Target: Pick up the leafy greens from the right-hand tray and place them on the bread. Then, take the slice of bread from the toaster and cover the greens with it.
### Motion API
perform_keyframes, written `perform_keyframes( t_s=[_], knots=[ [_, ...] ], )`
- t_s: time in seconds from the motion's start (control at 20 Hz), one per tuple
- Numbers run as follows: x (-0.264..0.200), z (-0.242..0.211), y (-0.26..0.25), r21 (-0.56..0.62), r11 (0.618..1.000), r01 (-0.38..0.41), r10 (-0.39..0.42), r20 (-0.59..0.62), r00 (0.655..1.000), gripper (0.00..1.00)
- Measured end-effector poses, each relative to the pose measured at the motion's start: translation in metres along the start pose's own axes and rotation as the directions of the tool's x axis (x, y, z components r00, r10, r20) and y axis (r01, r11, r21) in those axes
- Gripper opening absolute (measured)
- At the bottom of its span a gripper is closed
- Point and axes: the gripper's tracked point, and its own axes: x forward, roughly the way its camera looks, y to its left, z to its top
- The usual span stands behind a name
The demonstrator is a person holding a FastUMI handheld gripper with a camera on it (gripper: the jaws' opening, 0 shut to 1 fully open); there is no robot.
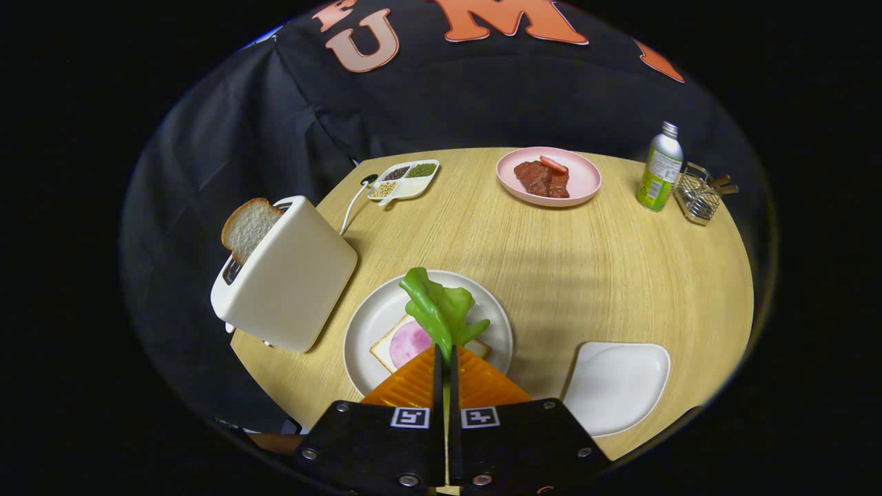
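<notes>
Gripper view: tongs (445, 353) pressed together, pinching the bright green, glossy, ruffled leafy greens (441, 308) by the lower stem end. Leaf stands upright from the fingertips, wavy lobes spreading out, looks like plastic. It hangs above the round white plate (365, 329), over the square slice of white bread with a round pink ham slice on top (406, 342); cannot tell if the leaf touches the ham. Just left of the plate, the cream-white two-slot toaster (289, 275), tilted in view, with a browned-crust bread slice (249, 227) sticking up from a slot. Right of the plate, near the fingers, a white rounded-square tray (615, 386). Beyond, on the round light-wood counter (551, 262): pink plate with reddish-brown meat slices (549, 178), white divided dish with dark, green and tan seeds (403, 180), silver-and-green bottle (660, 169), small wire basket (697, 195) just beside the bottle.
</notes>
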Motion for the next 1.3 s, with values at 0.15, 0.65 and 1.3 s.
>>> perform_keyframes(
  t_s=[0.15,0.65,1.3],
  knots=[
    [0.022,0.002,0.014,0.014,1.0,-0.015,0.015,-0.025,1.0,0.03],
    [0.057,-0.024,0.051,-0.044,0.999,-0.015,0.009,-0.144,0.989,0.18],
    [0.025,0.011,0.054,-0.051,0.997,0.055,-0.057,-0.052,0.997,0.4]
  ],
)
